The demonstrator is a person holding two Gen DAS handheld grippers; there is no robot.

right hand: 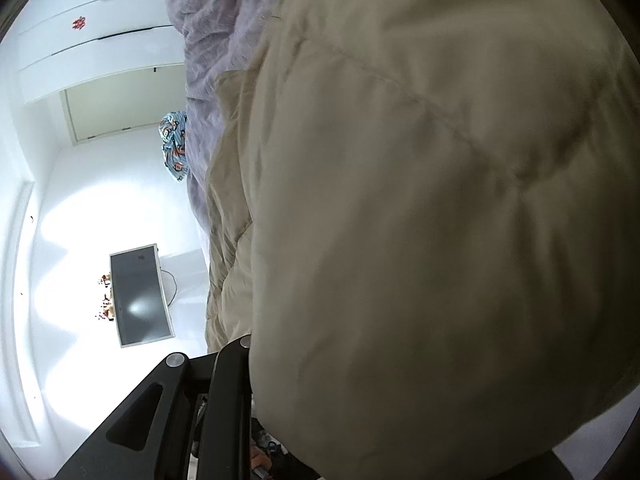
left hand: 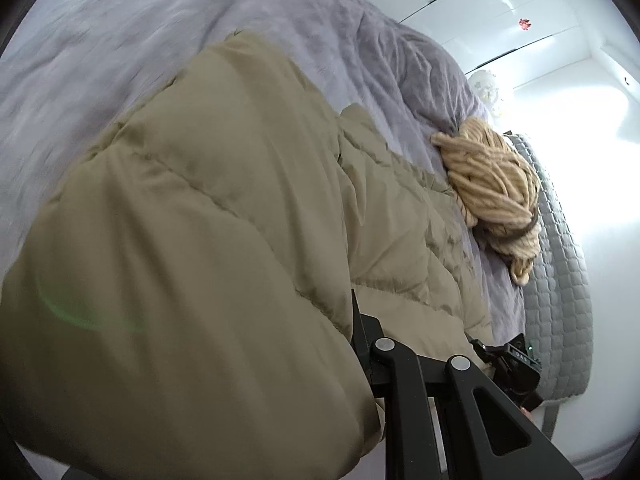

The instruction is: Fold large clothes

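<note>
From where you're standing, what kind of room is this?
Most likely a bedroom. A bed with a fuzzy lavender blanket fills the view, white wardrobe doors line the far wall, and a puffy beige coat lies spread on the bed for folding.

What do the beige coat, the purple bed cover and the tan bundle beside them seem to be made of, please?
Beige coat: probably a smooth woven synthetic shell with padding; stitched seams split it into puffy panels, faint sheen.
Purple bed cover: looks like plush or fleece; fuzzy, matte nap.
Tan bundle: seemingly chunky knit or thick yarn; fat rope-like strands, matte. Fibre cannot be told.
</note>
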